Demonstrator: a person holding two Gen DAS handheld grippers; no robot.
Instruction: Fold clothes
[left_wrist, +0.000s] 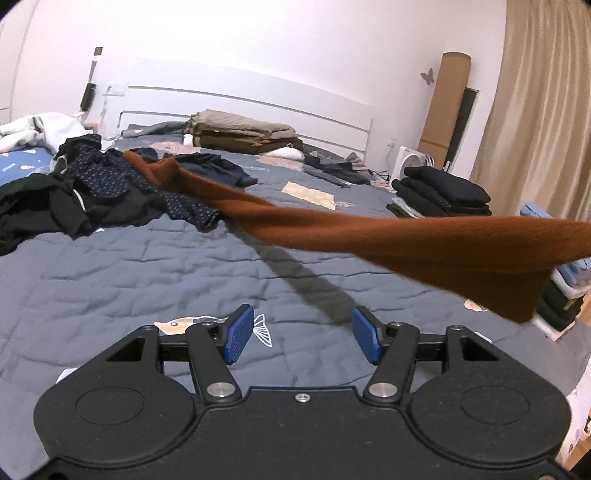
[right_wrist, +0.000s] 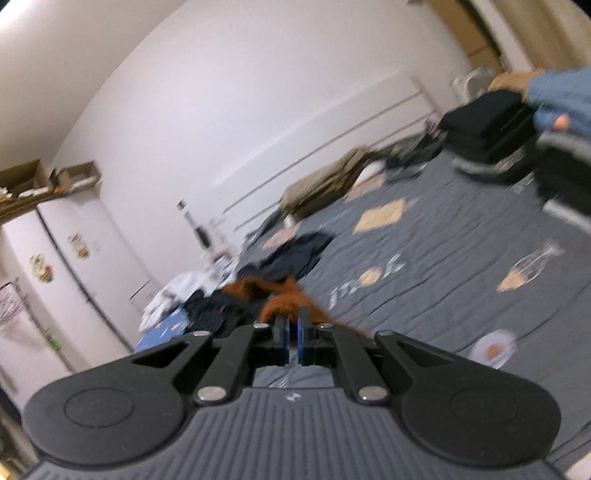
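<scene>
A rust-brown knit garment (left_wrist: 406, 236) stretches in the air across the bed, from the dark heap at the left to the right edge of the left wrist view. My right gripper (right_wrist: 292, 334) is shut on the brown garment (right_wrist: 284, 299), whose fabric bunches just past the blue pads; that view is blurred and tilted. My left gripper (left_wrist: 302, 338) hangs open over the grey quilt (left_wrist: 147, 273), below the garment, with nothing between its blue pads (left_wrist: 240, 334).
An unfolded heap of dark clothes (left_wrist: 85, 192) lies at the bed's left. Folded khaki items (left_wrist: 240, 134) sit by the white headboard (left_wrist: 258, 99). A folded dark stack (left_wrist: 443, 192) is at the right, more stacks (left_wrist: 565, 288) beyond. A fan (left_wrist: 413, 162) stands off the bed.
</scene>
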